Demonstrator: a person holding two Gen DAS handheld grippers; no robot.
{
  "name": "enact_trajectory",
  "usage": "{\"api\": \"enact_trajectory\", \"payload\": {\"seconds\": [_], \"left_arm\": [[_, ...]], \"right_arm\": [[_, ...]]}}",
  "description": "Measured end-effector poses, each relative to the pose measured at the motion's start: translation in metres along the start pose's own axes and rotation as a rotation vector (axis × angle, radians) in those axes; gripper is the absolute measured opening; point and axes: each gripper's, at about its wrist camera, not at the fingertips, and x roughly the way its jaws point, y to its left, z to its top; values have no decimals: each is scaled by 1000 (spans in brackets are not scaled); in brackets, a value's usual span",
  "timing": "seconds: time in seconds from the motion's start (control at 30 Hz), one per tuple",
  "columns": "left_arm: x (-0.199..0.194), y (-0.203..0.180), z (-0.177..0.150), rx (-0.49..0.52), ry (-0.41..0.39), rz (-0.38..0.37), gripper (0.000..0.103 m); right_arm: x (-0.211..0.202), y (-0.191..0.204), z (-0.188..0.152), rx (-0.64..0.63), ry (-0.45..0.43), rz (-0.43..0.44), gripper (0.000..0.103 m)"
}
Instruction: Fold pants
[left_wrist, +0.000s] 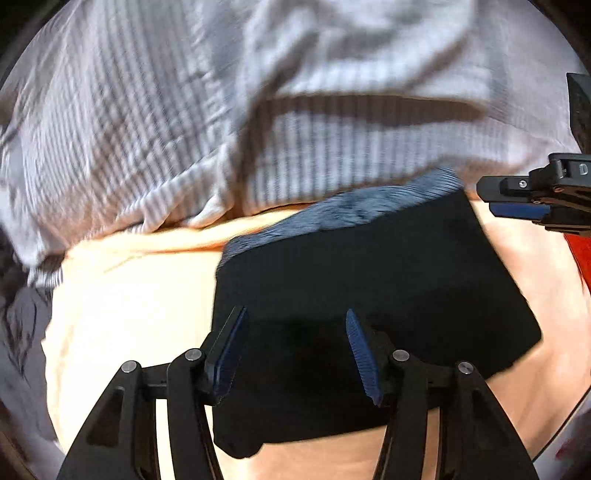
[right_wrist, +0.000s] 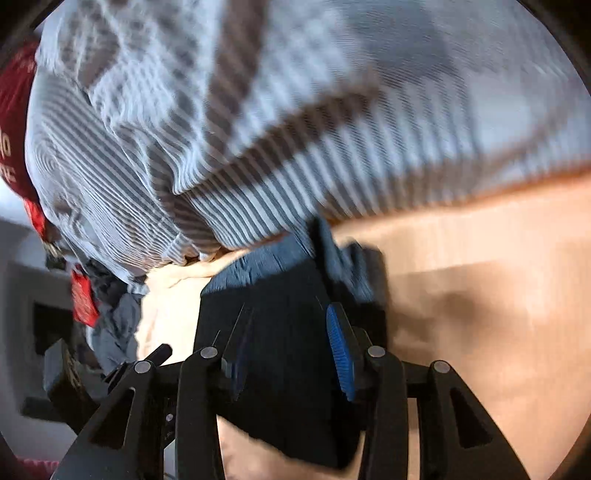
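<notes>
Folded black pants (left_wrist: 369, 280) lying flat on the peach sheet (left_wrist: 129, 295), dead centre in the left wrist view, blue-grey ribbed waistband (left_wrist: 343, 210) up at twelve o'clock. Left claw (left_wrist: 295, 350) hanging over the near edge at six o'clock, jaws apart, blue pads clear of the cloth, gripping nothing. Right claw (left_wrist: 517, 206) poking in at three o'clock, just beside the pants' right edge. From its own camera, right claw (right_wrist: 291, 354) also parted, nothing pinched, dark fabric showing between the fingers. Striped grey-white bedding (right_wrist: 295, 129) bunched across the far side, ten to two o'clock. Red fabric (right_wrist: 16, 129) at nine o'clock. Heavy motion blur throughout.
</notes>
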Motion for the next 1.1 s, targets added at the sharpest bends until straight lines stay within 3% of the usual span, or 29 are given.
{"api": "enact_trajectory", "payload": {"seconds": [0.13,0.2,0.23,0.33,0.43,0.57,0.7,0.9,1.03,1.1], "left_arm": [[15,13,0,-38,30,14,56],[19,18,-2,-55,40,11,56],[22,20,-2,-63,48,10,56],[29,30,-3,-85,71,4,56],[34,28,-8,-89,99,-11,56],[43,18,-19,-64,123,-35,56],[48,8,-27,-49,105,-18,56],[52,12,-29,-73,110,-35,57],[49,11,-28,-78,117,-32,57],[52,13,-28,-82,117,-32,57]], "right_arm": [[23,4,15,-64,27,-79,44],[30,4,19,-54,59,-64,29],[30,4,19,-48,75,-58,14],[18,-5,15,-37,88,-26,6],[6,-6,10,-43,87,-46,5],[3,-13,-6,-92,112,-145,4],[13,-46,-18,18,158,-214,0],[-16,-46,-35,104,111,-177,2],[-35,-15,-51,55,68,-128,3],[-30,1,-61,21,87,-100,10]]}}
